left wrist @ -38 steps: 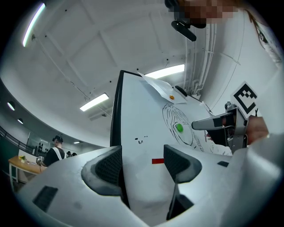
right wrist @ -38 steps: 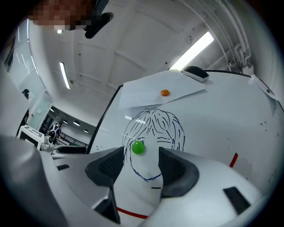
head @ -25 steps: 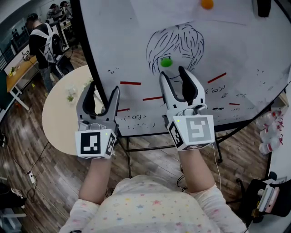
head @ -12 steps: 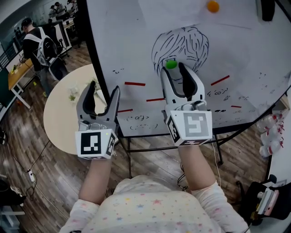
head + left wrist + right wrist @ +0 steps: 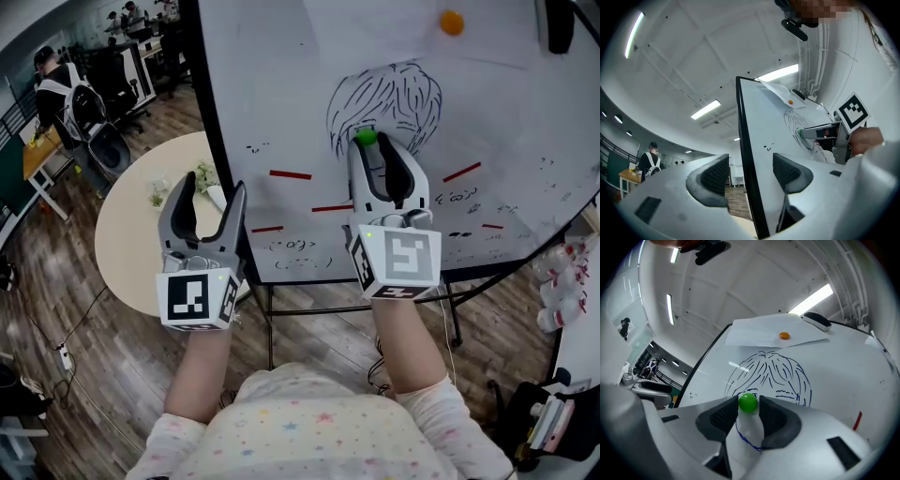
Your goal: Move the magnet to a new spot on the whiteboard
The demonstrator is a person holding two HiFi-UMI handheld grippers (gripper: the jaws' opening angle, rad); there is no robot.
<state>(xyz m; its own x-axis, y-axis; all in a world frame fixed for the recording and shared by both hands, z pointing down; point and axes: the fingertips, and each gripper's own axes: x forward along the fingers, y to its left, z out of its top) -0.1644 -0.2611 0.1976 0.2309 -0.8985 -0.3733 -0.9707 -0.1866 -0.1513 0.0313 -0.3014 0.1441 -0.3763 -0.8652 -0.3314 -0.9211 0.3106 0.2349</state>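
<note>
The right gripper (image 5: 373,148), at centre frame in the head view, has its two jaws pressed against either side of the green magnet (image 5: 365,137), which sits on the whiteboard (image 5: 525,112) at the lower edge of a marker sketch of hair (image 5: 389,94). The tips are angled at the board, apparently so the small ball can be pinched and pulled or slid to another spot. The right gripper view shows the magnet (image 5: 748,402) wedged between the pad tips, with blue sketch lines running beneath the jaws. The left gripper (image 5: 210,186), lower left, hangs with its jaws spread and nothing between them; it is held off past the board's black edge, seemingly to keep clear while the other one works. An orange magnet (image 5: 452,22) pins a sheet of paper at upper right, well apart from the green one. The jaws hide where the green magnet meets the board, so it cannot be told whether it has lifted off. A dark eraser (image 5: 558,23) is cut off by the top right corner, and the small scribbles along the board's lower part are too fine to read.
</note>
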